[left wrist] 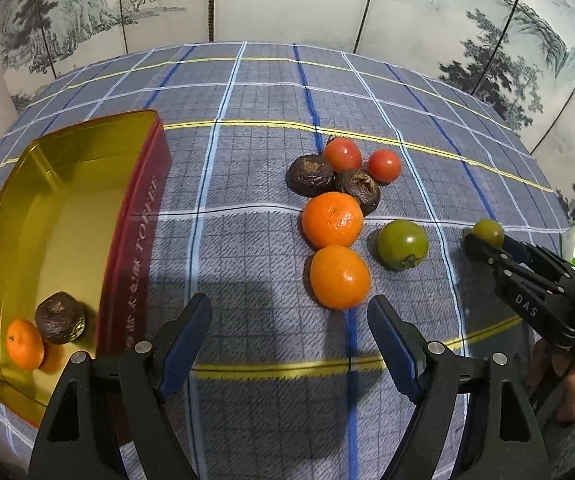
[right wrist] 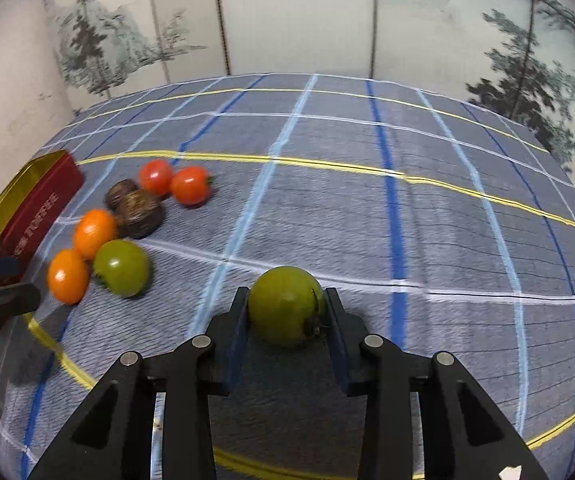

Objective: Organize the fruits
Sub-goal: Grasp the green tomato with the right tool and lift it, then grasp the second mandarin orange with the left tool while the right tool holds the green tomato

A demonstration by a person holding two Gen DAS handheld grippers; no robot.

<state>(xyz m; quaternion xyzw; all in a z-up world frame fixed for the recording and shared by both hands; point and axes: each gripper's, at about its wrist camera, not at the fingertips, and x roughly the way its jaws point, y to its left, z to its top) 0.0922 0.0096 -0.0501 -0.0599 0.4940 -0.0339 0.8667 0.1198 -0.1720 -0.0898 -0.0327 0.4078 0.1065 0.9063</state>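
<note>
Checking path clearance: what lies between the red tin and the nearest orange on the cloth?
Only bare checked cloth lies between the red tin and the nearest orange; the left wrist view shows it.

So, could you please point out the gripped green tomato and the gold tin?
Round green tomato [right wrist: 283, 304]: right wrist view, its front skin.
Red-sided gold metal tin [left wrist: 137, 240]: left wrist view, its red side wall.

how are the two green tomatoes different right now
The held green tomato is clamped between the right gripper; the loose green tomato lies free on the tablecloth. The held one sits apart from the pile; the loose one touches an orange. Both are round and green.
</note>
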